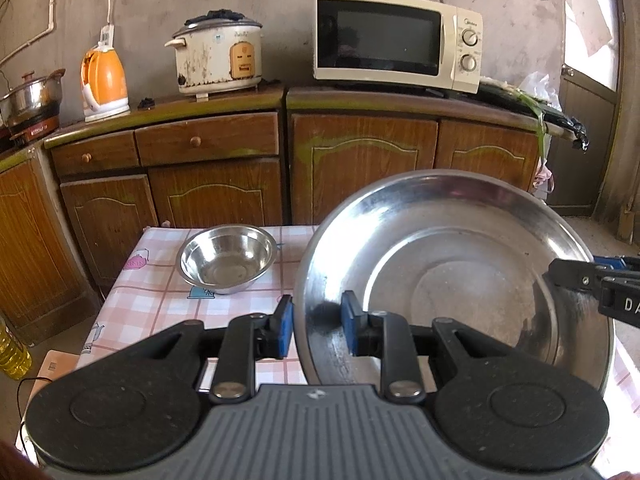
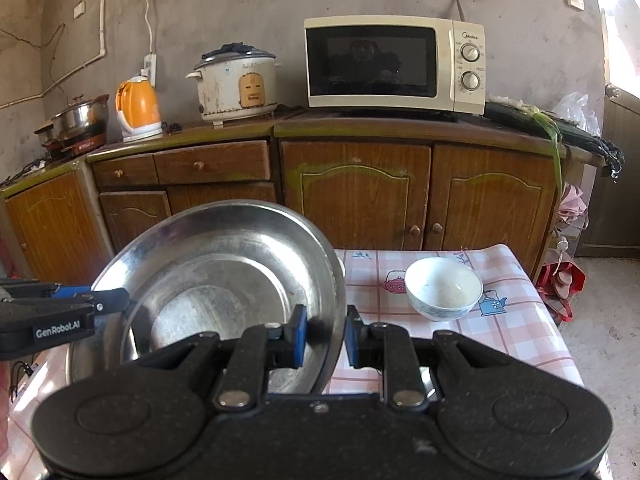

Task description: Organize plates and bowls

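We hold the large steel basin (image 1: 452, 280) between us, its left rim pinched by our left gripper (image 1: 316, 330) and its right rim pinched by our right gripper (image 2: 326, 334), both sets of jaws narrowed onto the thin metal edge. The basin tilts up, its far rim raised toward twelve o'clock, clear of the checked tablecloth (image 1: 148, 296). From the left gripper the small steel bowl (image 1: 227, 258) lies at about eleven o'clock, well apart; from the right gripper the white ceramic bowl (image 2: 443, 288) sits at about one o'clock, nearer. We judge the basin's next placement depends on which bowl it must nest with; each arm has one bowl on its own side.
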`<state>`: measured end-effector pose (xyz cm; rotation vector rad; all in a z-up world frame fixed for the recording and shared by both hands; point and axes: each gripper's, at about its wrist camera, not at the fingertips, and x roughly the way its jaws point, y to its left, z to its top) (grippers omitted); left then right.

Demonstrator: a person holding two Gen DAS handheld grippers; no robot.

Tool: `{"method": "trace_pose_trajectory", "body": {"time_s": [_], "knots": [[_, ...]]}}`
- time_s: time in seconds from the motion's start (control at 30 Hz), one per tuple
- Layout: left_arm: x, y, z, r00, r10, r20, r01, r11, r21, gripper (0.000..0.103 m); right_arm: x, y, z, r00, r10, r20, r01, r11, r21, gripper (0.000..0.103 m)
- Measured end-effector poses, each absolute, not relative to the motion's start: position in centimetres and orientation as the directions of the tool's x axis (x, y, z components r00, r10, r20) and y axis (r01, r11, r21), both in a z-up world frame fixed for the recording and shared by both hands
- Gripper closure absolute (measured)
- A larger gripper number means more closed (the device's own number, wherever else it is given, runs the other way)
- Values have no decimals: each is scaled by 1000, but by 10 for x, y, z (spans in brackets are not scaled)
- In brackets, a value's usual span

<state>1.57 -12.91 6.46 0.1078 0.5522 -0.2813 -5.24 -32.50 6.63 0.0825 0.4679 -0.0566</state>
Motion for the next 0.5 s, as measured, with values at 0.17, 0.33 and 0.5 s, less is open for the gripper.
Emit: {"method": "trace_pose_trajectory", "body": {"time_s": [0.17, 0.33, 0.5], "knots": [[11, -130, 67, 816, -240, -526, 296, 955, 24, 77, -61, -326, 70, 894, -42, -446, 77, 995, 62, 77], [5, -133, 68, 819, -241, -521, 296, 955, 24, 77, -66, -329, 71, 896, -46, -441, 81, 995, 61, 77], [2, -135, 67, 816, -248, -522, 302, 953, 19, 77, -72, -331, 71, 896, -51, -440, 88, 994, 62, 77]]}}
